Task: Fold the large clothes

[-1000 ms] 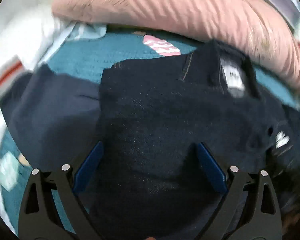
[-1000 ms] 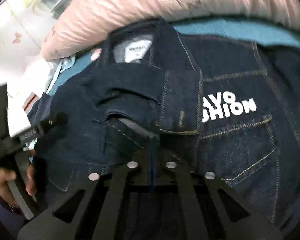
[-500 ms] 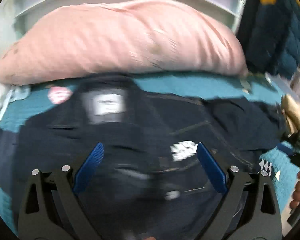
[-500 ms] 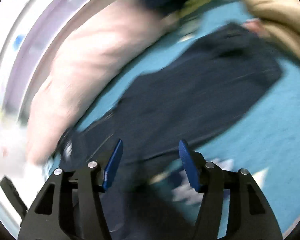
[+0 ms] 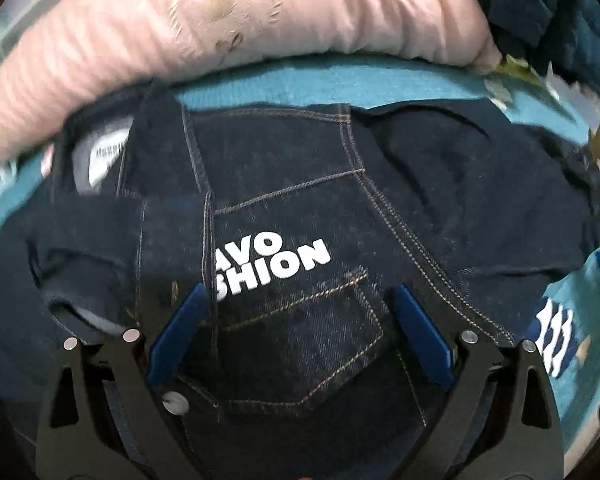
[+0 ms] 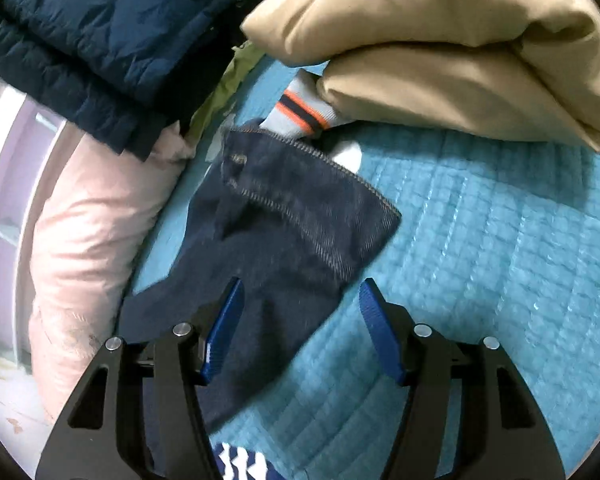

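A dark denim jacket [image 5: 300, 184] lies spread on the teal quilt [image 5: 300, 84], with white lettering [image 5: 272, 264] and a stitched pocket facing up. My left gripper [image 5: 299, 288] hovers just over that pocket, jaws wide open with nothing between them. In the right wrist view one sleeve [image 6: 292, 216] of the jacket stretches across the quilt [image 6: 500, 260], and its stitched cuff points to the upper right. My right gripper [image 6: 301, 282] is open above the sleeve's lower edge. Its left finger is over denim and its right finger over bare quilt.
A pink pillow [image 5: 220, 20] borders the jacket on the far side and shows again as the pink pillow [image 6: 88, 220]. A folded tan garment [image 6: 440, 52], a navy puffer jacket [image 6: 100, 28] and a grey piece with orange stripes [image 6: 304, 110] crowd the sleeve's end.
My right gripper was shut over the jacket's body; it has opened and swung out to the sleeve. My left gripper stayed open and shifted from the collar side to the lettering.
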### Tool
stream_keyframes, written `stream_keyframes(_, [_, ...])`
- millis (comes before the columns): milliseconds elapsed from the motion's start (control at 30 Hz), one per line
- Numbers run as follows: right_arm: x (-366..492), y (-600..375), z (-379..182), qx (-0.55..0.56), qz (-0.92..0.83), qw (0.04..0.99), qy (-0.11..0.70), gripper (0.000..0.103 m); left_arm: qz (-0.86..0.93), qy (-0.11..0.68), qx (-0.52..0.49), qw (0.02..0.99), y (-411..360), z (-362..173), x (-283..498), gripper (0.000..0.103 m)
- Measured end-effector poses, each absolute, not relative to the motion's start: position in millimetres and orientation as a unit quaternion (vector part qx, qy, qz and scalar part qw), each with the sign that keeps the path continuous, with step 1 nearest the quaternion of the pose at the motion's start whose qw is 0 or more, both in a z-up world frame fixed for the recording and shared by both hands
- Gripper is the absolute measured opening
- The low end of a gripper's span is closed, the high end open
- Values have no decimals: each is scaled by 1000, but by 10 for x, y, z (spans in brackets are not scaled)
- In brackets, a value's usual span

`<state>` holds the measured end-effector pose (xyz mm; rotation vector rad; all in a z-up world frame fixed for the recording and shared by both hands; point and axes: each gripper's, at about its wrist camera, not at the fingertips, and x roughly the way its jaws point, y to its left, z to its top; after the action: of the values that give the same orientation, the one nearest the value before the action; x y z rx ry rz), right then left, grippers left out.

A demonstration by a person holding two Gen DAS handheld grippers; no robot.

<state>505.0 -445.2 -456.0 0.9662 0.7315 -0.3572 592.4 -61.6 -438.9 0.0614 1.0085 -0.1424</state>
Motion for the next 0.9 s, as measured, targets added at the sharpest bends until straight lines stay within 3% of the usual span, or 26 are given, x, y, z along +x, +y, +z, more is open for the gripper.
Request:
stream_keyframes(33, [5053,-4481,-4559,452,-171,807,339,57,-69,482,33,873,-613,-4385,5915,92])
stream_keyframes(67, [5058,-4499,-4559,454,-173,807,336,57,-83,482,33,872,-621,-4378,5907,77])
stream_keyframes(100, [5081,-4509,-4585,458,-171,806,334,58,-101,490,26,865,-633,-4386,5910,71])
stream_keyframes(267, [5159,-4604,-4680,488,-154,802,307,59,-103,483,26,869,-625,-4397,5889,71])
stream_keyframes(567, [5185,-4676,-4682,488,-133,811,293,23,-128,476,-12,870,-563,-4328,5871,59])
stream_keyframes(600, [5155,-4641,-4613,482,-125,819,285,15,-136,476,-16,869,-562,-4320,5861,41])
stream_keyframes(700, [5065,-4492,-4309,454,-100,845,264,12,-172,479,1,861,-679,-4326,5838,22])
stream_keyframes(900, [5017,-4291,-3771,427,-56,873,229,12,-173,481,-29,859,-661,-4310,5840,18])
